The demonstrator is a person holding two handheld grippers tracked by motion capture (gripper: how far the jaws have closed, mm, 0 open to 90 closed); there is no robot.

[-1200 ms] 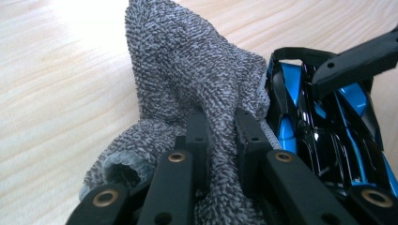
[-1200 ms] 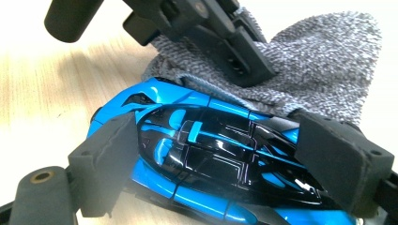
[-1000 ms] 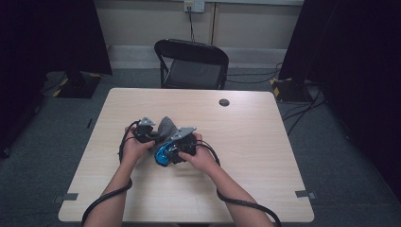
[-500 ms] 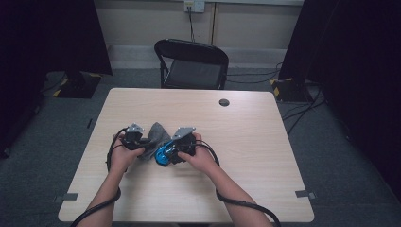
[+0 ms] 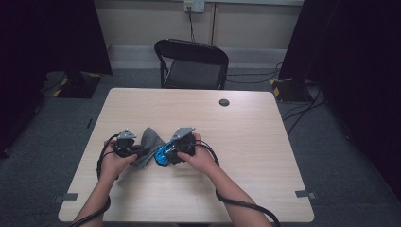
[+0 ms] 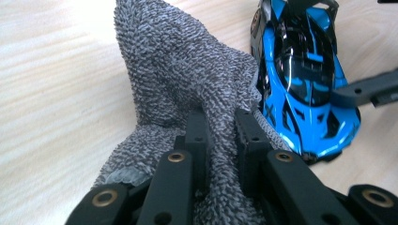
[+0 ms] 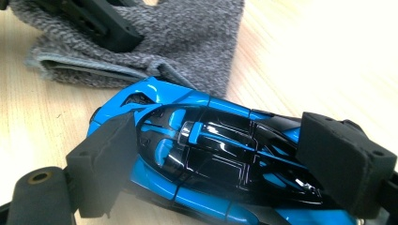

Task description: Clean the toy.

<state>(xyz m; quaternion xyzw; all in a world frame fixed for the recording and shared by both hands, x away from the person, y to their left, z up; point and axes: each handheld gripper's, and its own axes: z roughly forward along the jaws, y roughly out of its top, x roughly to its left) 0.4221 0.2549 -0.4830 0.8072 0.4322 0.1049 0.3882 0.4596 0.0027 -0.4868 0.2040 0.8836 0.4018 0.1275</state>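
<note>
A grey terry cloth (image 5: 150, 139) lies bunched on the wooden table (image 5: 246, 142) in the high view. My left gripper (image 5: 138, 152) is shut on a fold of it. In the left gripper view the two black jaws (image 6: 220, 117) pinch the cloth (image 6: 178, 70) into a raised ridge. Right beside it sits a glossy blue and black toy car (image 6: 305, 70). My right gripper (image 5: 172, 150) is shut on that car (image 5: 163, 156). Its foam pads (image 7: 108, 159) press on both sides of the car (image 7: 187, 101), with the cloth (image 7: 187, 37) just behind.
A black folding chair (image 5: 191, 66) stands at the table's far edge. A small black round cap (image 5: 224, 102) sits in the tabletop near the back. Cables trail from both grippers toward the front edge. Bare wood spreads to the right and back.
My left gripper has pulled the cloth leftward, away from the car, dragging it out flatter. The right gripper and the car have stayed where they were.
</note>
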